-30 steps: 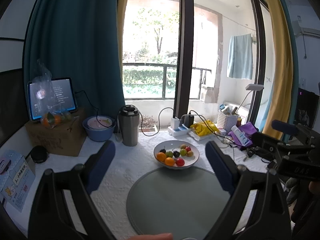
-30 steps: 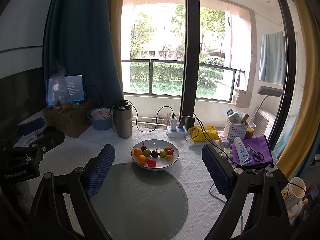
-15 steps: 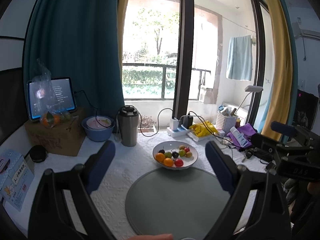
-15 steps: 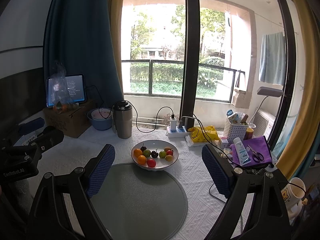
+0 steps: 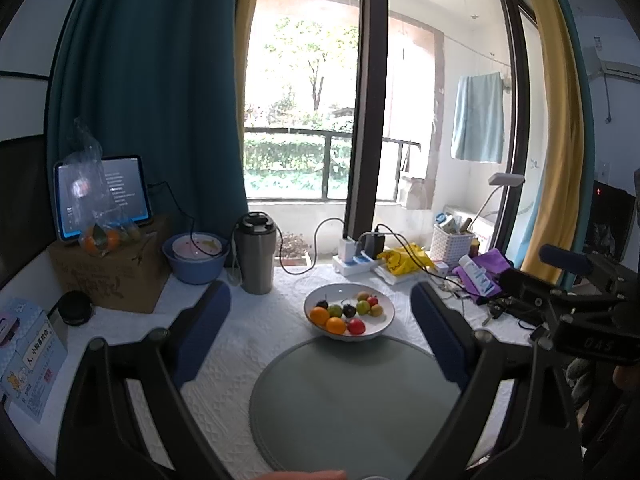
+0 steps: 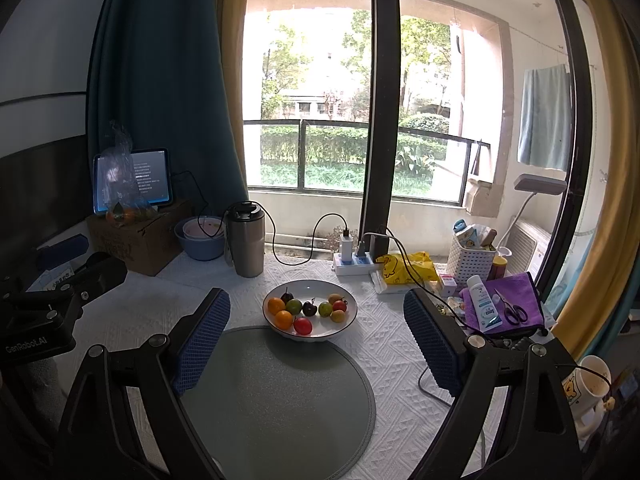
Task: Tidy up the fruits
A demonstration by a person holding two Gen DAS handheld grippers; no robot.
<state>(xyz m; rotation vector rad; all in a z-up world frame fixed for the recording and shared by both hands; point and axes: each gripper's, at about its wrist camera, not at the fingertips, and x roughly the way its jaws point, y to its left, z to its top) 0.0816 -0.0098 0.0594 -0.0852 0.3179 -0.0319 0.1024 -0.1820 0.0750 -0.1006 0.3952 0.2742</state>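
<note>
Left gripper (image 5: 320, 312): jaws spread wide, empty, held above the near edge of the table (image 6: 132, 312).
Round grey mat (image 6: 276, 396): bare, at the table's near edge.
White bowl (image 6: 310, 334): touching the mat's far rim, toward the table's middle; holds all the fruits (image 6: 306, 312) in view, orange, green, dark and red pieces.
Right gripper (image 6: 316, 320): jaws spread wide, empty.
Change over the last second: only a slight drift of both views; fruit unmoved. This fits fruit gathered or awaiting sorting.
</note>
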